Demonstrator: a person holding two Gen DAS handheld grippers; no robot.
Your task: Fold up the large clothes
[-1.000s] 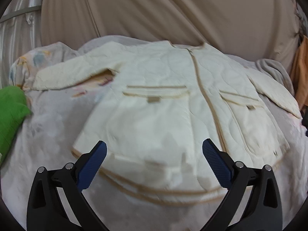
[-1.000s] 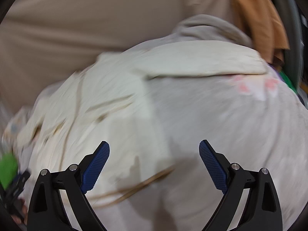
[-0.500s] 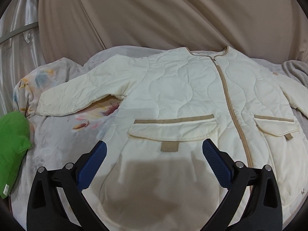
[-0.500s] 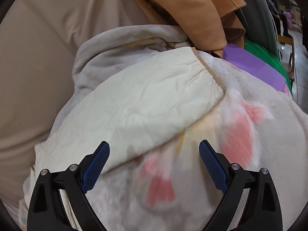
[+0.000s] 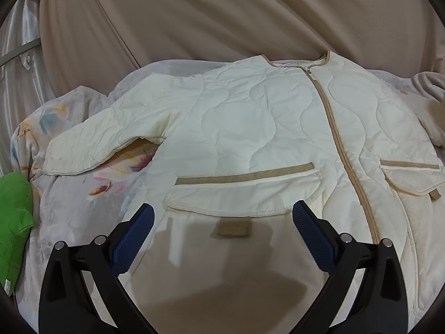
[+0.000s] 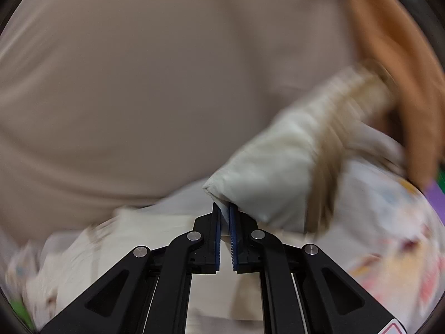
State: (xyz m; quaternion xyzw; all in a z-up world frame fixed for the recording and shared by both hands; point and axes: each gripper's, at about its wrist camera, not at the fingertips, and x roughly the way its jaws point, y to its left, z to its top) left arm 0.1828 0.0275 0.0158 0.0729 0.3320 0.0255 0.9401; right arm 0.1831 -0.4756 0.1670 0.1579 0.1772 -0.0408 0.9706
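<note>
Since a second earlier the right gripper had snapped closed on the sleeve cuff of the cream quilted jacket – fabric pinched just at the pad tips – while the left gripper had closed in over the left pocket flap, jaws wide, holding nothing. Beyond, the jacket lay flat across the floral blanket, collar toward the far edge. Such a shallow bite could slip once the sleeve swung inward

A floral blanket covers the surface. On it the cream quilted jacket lies spread flat; a green cloth lies left of the jacket.
</note>
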